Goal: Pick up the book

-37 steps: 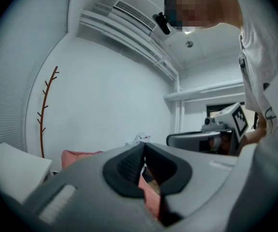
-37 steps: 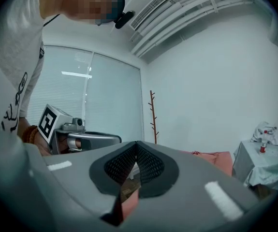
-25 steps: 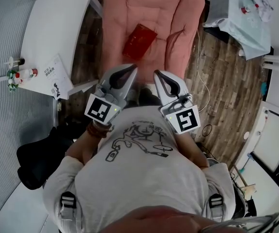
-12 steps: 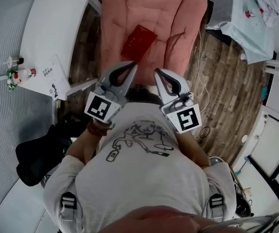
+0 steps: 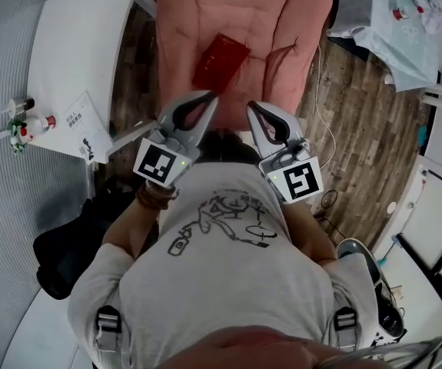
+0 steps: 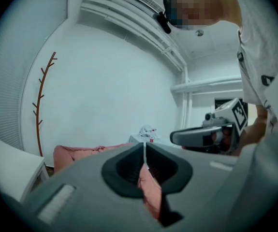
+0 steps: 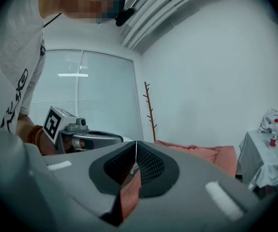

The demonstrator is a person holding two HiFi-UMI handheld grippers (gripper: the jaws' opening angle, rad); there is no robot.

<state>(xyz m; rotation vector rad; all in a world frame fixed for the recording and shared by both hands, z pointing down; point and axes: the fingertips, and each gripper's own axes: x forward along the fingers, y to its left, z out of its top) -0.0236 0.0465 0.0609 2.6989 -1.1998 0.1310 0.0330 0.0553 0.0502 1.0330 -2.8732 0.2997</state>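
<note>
A dark red book point(image 5: 221, 61) lies flat on a pink cushion point(image 5: 282, 21) in the head view. Both grippers are held side by side in front of the person's chest and point toward the cushion. The tips of the left gripper point(image 5: 209, 96) hang just short of the book's near corner, shut and empty. To its right, the right gripper point(image 5: 251, 107) is likewise shut with nothing in it. In the left gripper view the left gripper point(image 6: 144, 148) has its jaws meeting. The right gripper view shows the right gripper point(image 7: 136, 148) the same way. Neither gripper view shows the book.
A white table point(image 5: 82, 37) stands at left with a booklet point(image 5: 82, 125) and small bottles point(image 5: 28, 121). A cloth-covered table point(image 5: 390, 33) is at top right. A cable point(image 5: 322, 133) runs over the wood floor, and a black chair point(image 5: 63, 244) sits at lower left.
The person and both grippers have moved a little toward the cushion and slightly down. Both pairs of jaws look shut throughout.
</note>
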